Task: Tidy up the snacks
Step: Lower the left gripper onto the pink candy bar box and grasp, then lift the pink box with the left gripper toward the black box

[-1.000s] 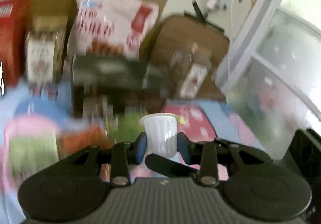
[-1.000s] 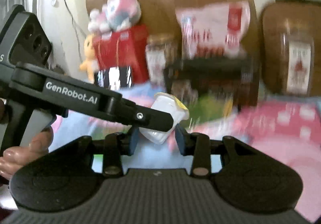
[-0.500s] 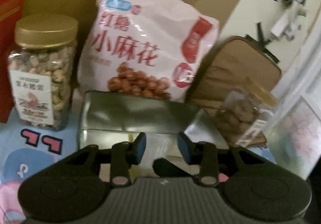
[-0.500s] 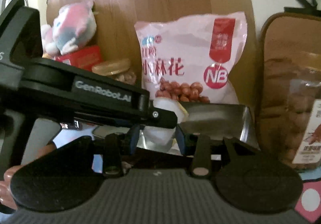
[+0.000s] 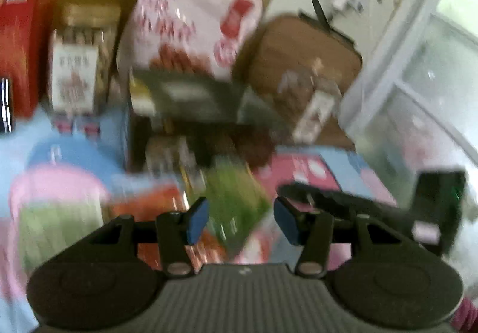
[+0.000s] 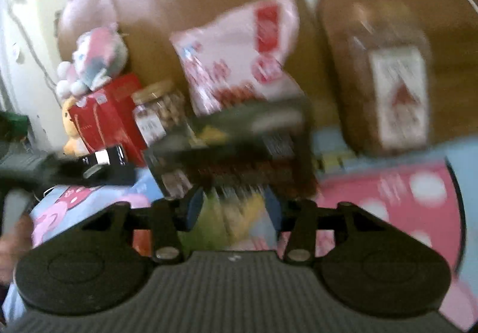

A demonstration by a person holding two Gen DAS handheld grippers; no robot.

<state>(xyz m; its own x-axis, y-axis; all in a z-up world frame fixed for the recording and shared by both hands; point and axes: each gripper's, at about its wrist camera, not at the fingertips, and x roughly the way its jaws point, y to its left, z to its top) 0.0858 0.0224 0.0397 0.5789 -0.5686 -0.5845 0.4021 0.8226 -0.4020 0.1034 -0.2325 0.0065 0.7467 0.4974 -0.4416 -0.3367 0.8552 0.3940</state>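
Left wrist view: our left gripper (image 5: 240, 221), jaws opening and empty, hangs over the green packet (image 5: 236, 201); the right gripper's (image 6: 234, 212) jaws stand apart.

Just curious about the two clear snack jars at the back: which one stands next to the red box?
The gold-lidded jar of nuts, between the red box and the pink snack bag. The other jar sits far off, against the brown cushion.

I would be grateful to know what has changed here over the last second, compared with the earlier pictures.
The small white cup that sat between both pairs of pads is gone from them. The left gripper is opening with nothing gripped, and the right gripper looks empty too. Both have drawn back from the dark box. The pink snack bag and nut jar stand as before.
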